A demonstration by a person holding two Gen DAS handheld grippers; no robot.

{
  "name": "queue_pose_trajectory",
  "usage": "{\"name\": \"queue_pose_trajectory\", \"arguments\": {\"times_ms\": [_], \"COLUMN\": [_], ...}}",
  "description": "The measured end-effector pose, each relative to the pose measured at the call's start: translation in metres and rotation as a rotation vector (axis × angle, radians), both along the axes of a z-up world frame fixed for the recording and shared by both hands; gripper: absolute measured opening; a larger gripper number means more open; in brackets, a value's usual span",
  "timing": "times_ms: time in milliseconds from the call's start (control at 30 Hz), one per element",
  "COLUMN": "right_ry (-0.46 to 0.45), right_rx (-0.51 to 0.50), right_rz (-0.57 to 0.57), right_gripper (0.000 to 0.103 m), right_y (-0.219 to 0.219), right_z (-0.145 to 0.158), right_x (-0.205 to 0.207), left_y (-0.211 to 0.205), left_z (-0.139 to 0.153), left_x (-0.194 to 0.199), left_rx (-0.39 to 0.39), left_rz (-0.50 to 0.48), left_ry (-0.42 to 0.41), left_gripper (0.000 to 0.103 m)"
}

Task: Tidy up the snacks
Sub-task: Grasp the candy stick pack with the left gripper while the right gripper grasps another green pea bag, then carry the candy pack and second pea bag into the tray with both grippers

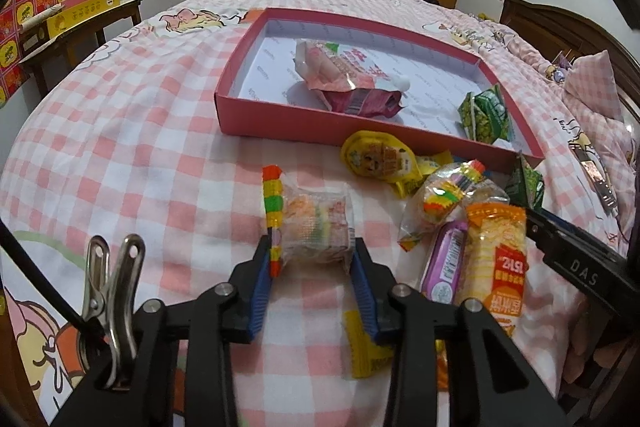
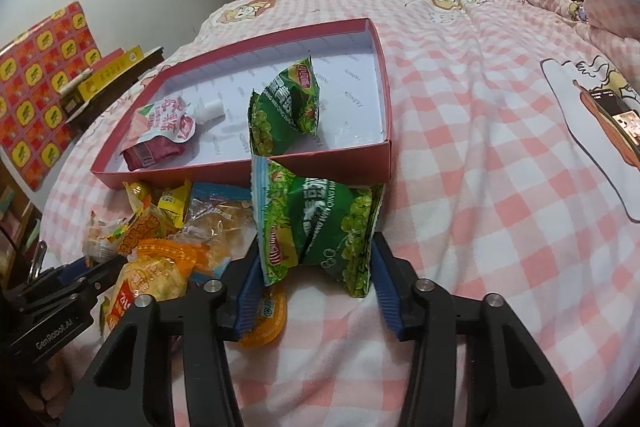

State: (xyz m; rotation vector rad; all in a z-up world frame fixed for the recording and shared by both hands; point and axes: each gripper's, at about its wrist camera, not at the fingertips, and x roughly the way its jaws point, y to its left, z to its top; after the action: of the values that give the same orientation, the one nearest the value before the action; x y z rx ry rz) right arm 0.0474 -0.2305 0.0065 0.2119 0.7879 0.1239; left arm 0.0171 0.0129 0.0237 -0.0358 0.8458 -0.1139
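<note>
On checked bedspread [image 1: 132, 155], beside red box [image 1: 280, 125]: left gripper [image 1: 316, 259] pinching clear candy packet [image 1: 316, 223], right gripper [image 2: 320, 263] pinching green pea packet [image 2: 320, 223]. Pickup step; next, lift both and carry over box wall.

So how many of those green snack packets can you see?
2. One green packet lies inside the red box; the other green packet sits between the right gripper fingers. The pile may hide more.

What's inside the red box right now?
In the red box: a pink drink pouch with a white cap, and a green snack bag. The held green bag hides part of the floor behind it.
</note>
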Motion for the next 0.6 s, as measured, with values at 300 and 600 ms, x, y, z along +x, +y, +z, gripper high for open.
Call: {"name": "queue_pose_trajectory", "arguments": {"times_ms": [300, 600], "right_ry": [-0.003, -0.049], "right_rx": [0.043, 0.05], "right_rz": [-0.008, 0.005], "right_gripper": [0.044, 0.044], "right_y": [-0.008, -0.014], "right_z": [0.013, 0.033], "right_x": [-0.011, -0.02], "left_y": [0.005, 0.011], "left_z": [0.017, 0.041], "left_x": [-0.013, -0.017], "left_rx": [-0.053, -0.083], "left_rz": [0.012, 0.016], "left_ry": [-0.028, -0.074], "left_gripper": [0.037, 0.037]}}
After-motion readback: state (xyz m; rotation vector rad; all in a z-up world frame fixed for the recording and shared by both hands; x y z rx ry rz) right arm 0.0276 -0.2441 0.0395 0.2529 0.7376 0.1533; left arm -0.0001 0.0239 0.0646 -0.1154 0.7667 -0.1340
